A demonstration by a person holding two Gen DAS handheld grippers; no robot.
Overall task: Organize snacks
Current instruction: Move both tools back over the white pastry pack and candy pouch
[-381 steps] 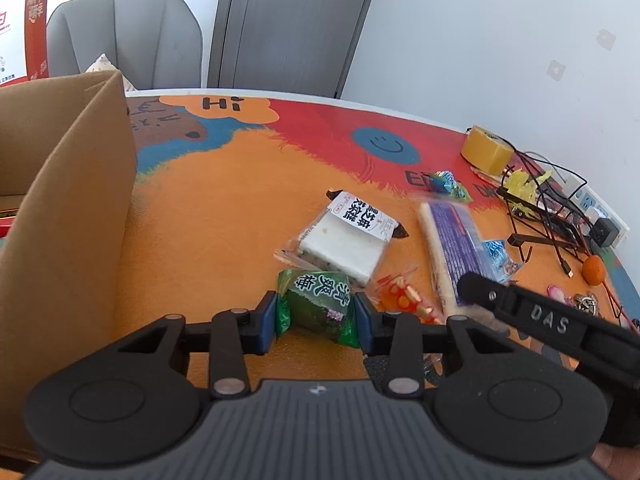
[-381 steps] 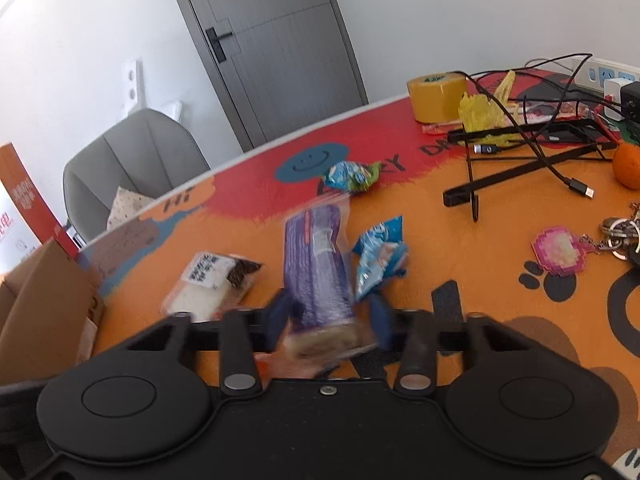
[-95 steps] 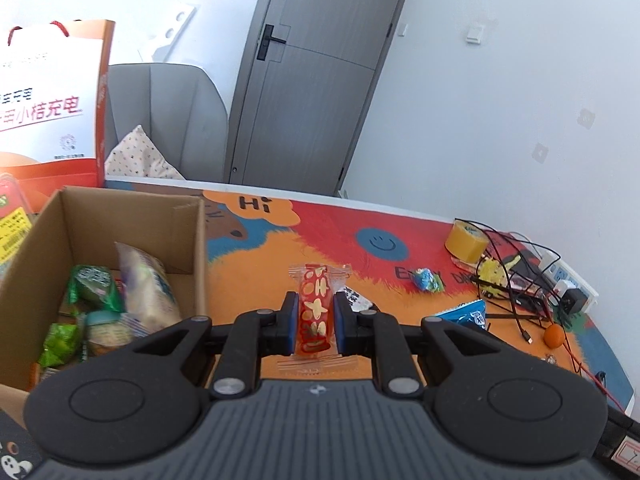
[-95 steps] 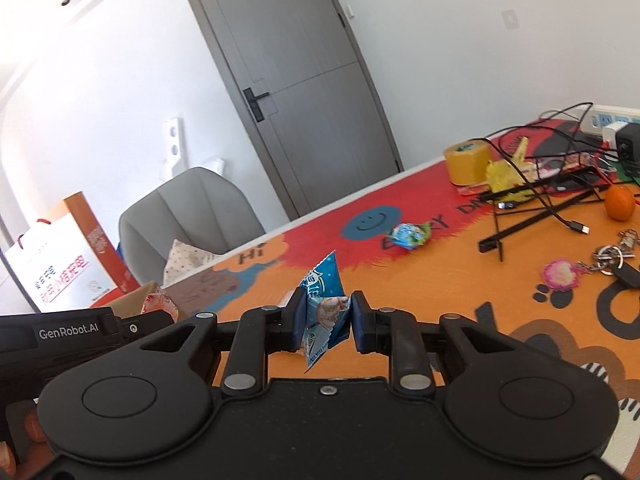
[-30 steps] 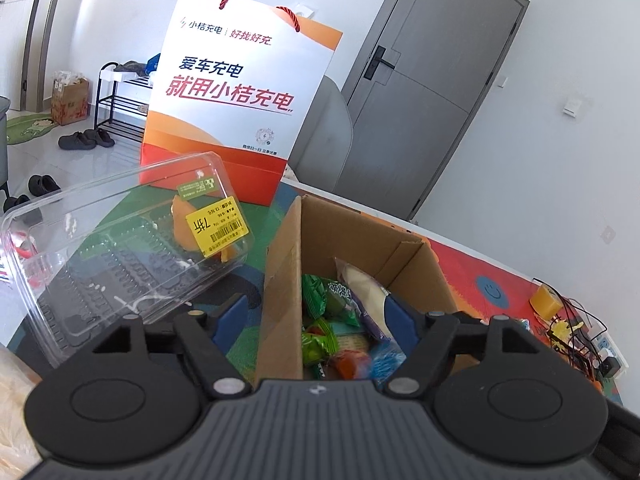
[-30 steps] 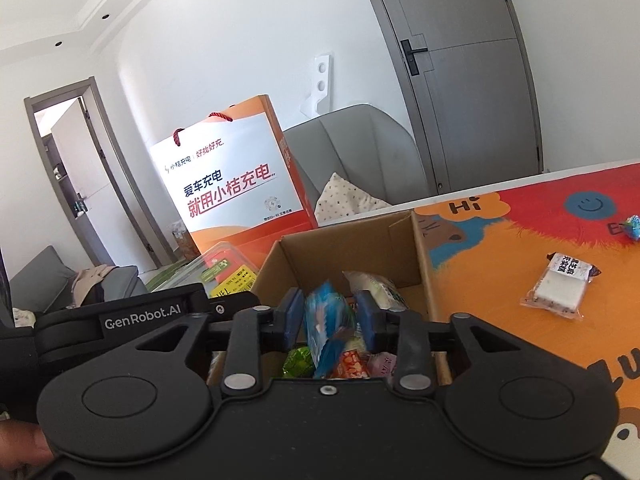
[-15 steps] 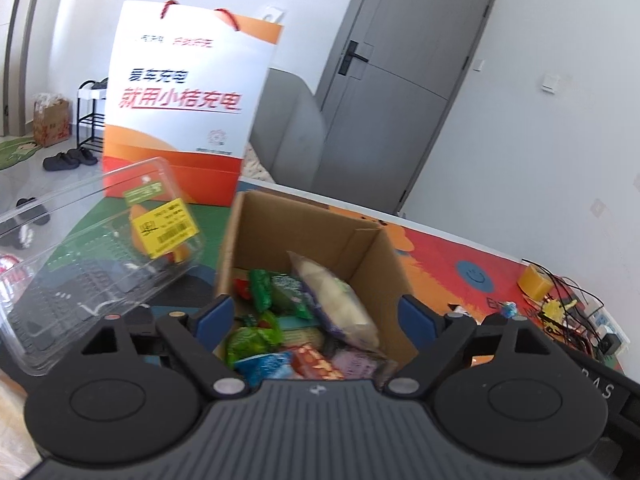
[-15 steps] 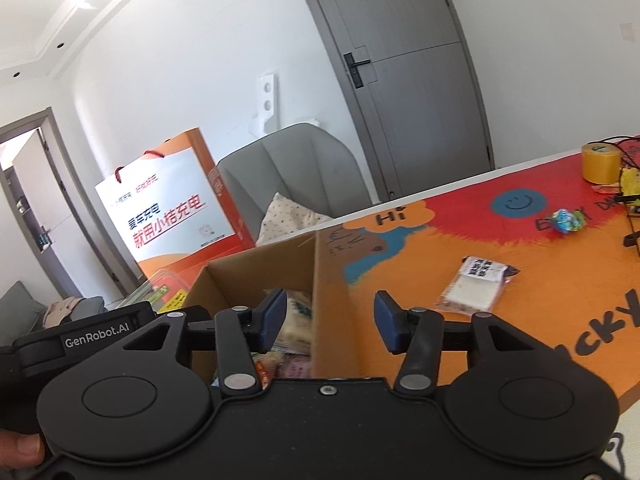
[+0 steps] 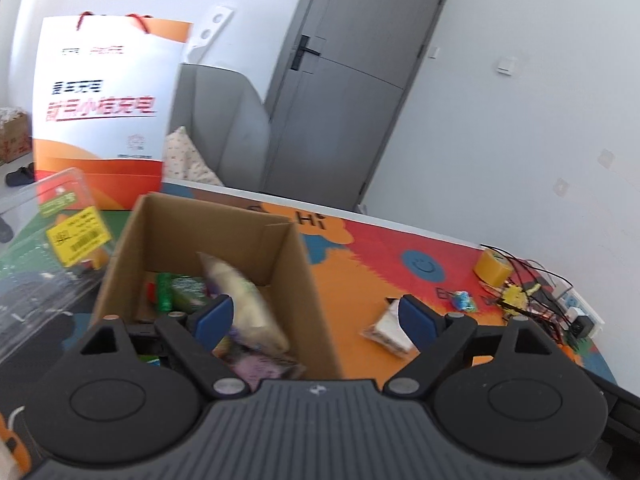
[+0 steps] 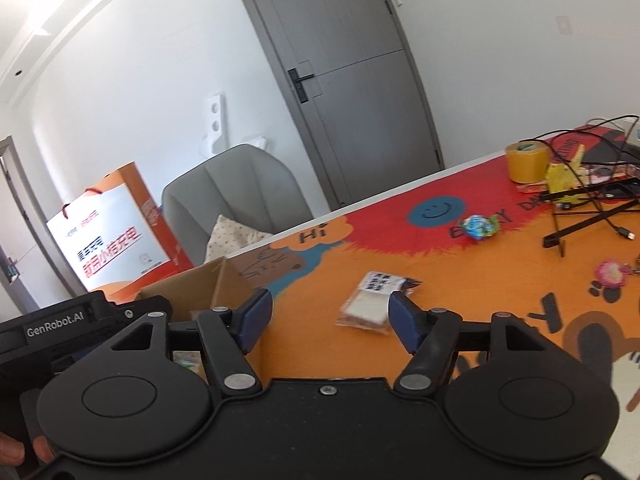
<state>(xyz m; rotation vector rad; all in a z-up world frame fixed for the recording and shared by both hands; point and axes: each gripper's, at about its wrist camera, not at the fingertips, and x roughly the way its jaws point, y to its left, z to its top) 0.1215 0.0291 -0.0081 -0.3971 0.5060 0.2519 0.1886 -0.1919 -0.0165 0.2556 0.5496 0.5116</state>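
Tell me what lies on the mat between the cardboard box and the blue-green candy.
The white snack packet with a black-printed label lies there, flat on the orange mat and apart from both the cardboard box and the blue-green candy; the right wrist view shows it best.

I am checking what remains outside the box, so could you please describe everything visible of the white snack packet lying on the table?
The white snack packet is a clear wrapper around a pale, squarish block, with a white label of black characters and a dark crimped end towards the door. It lies flat on the orange table mat, beyond the open right gripper, touching nothing else. In the left view it lies right of the cardboard box, apart from it.
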